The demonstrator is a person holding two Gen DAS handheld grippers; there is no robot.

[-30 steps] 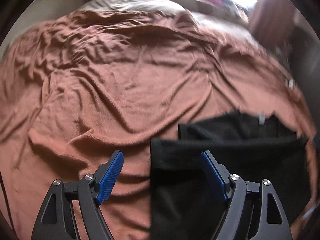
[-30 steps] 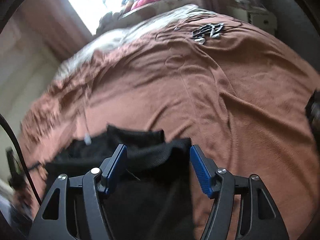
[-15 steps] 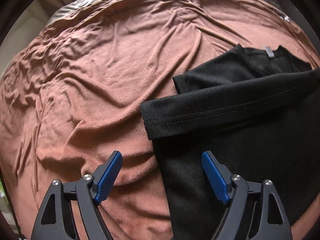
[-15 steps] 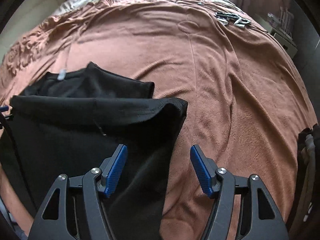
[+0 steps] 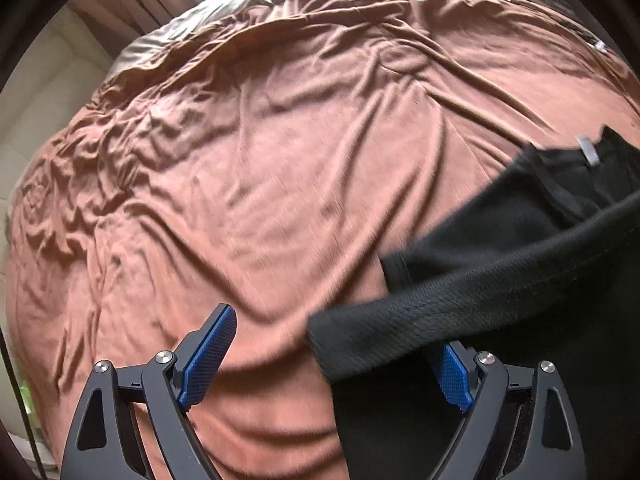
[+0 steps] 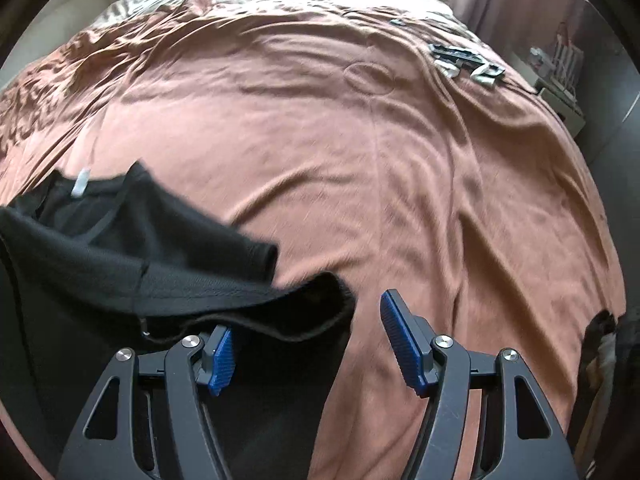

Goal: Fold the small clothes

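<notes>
In the left wrist view, the left tongs point(image 5: 336, 364) stand wide open at the bottom of the frame, and their jaws have just been opening further. The folded edge of the black T-shirt point(image 5: 520, 280) lies between the two blue pads, but they do not press on it. One pad is partly hidden behind the hem. The shirt fills the lower right of the frame and rests on the brown bed cover point(image 5: 260, 160). A grey neck label point(image 5: 587, 150) shows at the right edge.

In the right wrist view, the right tongs point(image 6: 316, 344) are moderately open. The corner of the T-shirt's turned-over hem lies between the pads here too, over the left pad, and again nothing is clamped. The shirt takes the lower left of this frame.

As I judge it, one fold is already made: the lower part of the shirt is laid up over the chest, just below the collar. The sleeves still stick out at the sides, so the side folds and perhaps one more halving remain.

Only the right view shows some small dark and white objects point(image 6: 468, 62) at the upper right of the bed, a piece of furniture point(image 6: 560, 80) beside the bed, and something dark point(image 6: 600, 336) at the right edge. Only the left view shows the strongly wrinkled cover at the far left.
</notes>
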